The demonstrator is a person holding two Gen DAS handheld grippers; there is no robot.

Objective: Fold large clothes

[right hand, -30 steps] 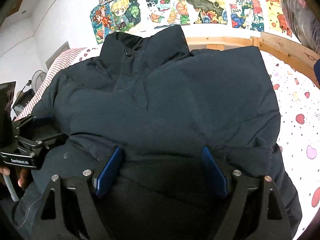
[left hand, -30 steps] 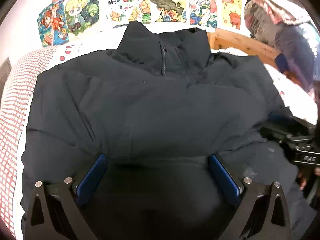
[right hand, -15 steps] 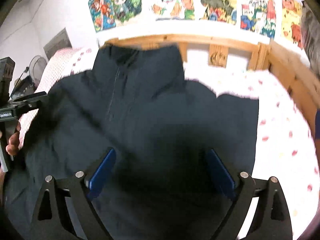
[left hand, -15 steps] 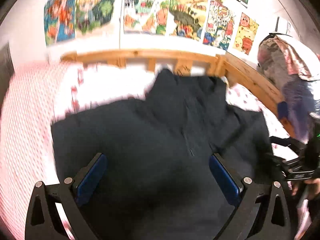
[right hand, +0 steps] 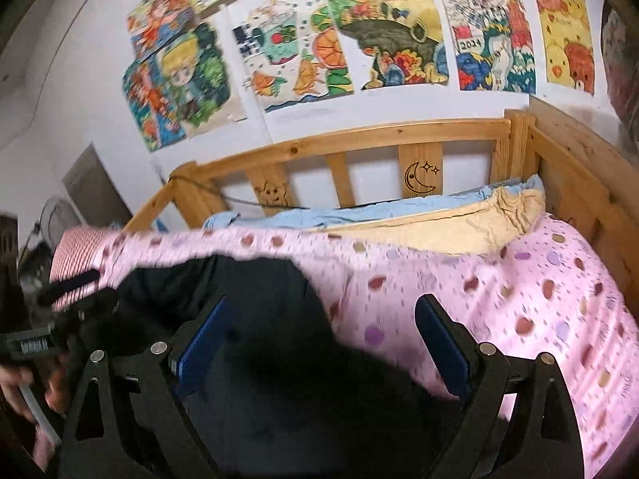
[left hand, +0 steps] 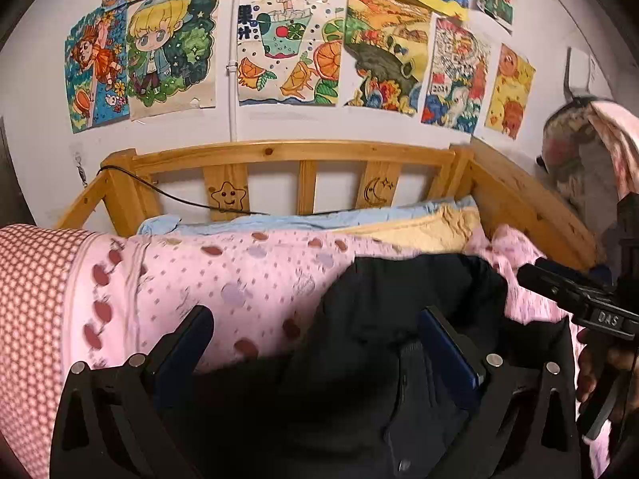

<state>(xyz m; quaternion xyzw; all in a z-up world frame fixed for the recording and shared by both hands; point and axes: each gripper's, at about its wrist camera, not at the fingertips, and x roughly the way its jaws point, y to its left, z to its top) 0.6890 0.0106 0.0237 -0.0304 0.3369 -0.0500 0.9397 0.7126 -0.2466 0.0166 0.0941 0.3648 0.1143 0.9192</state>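
I hold both tools, left (left hand: 315, 353) and right (right hand: 321, 341), wide open and empty above the jacket (left hand: 399, 319) (collar ahead), ready to grab its hem for folding.

Wooden bed (left hand: 295, 151), pink spotted sheet (left hand: 239, 275), dark jacket (left hand: 359, 379) on top.

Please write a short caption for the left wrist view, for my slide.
Open left gripper above a dark jacket on a pink dotted bedspread.
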